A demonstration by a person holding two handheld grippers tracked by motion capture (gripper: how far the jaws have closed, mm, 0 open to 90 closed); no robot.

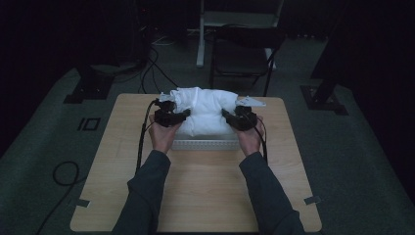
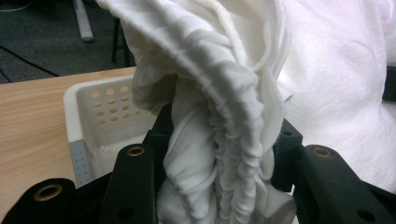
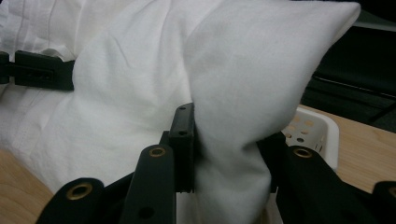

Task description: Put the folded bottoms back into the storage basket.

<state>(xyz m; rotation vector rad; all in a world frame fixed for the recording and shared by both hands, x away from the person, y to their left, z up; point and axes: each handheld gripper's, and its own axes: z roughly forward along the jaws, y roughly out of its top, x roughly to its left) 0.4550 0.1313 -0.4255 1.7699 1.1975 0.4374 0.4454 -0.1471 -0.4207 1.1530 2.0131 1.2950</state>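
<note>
A light wooden worktop [image 1: 195,196] fills the centre of the high view, with a dark folding chair [image 1: 244,54] beyond it at upper centre. On the far half of the worktop sits a white perforated basket [image 1: 205,145], its front wall showing just below a bulky white garment [image 1: 205,115] that is bunched up over it.

The left tool [image 1: 172,117] holds the garment's left side; in the left gripper view its jaws pinch a thick gathered, ribbed edge of the cloth [image 2: 224,154], with the basket's holed corner [image 2: 100,109] at left behind it. The right tool [image 1: 240,119] holds the right side; in the right gripper view its jaws are pressed onto a smooth fold of the fabric [image 3: 233,158], the basket rim [image 3: 317,126] at right.

The step looks like moving the garment at the basket, in or out I cannot tell. To do it well, keep both pinches firm, move the two tools together and level, and keep loose cloth from snagging on the rim.
</note>
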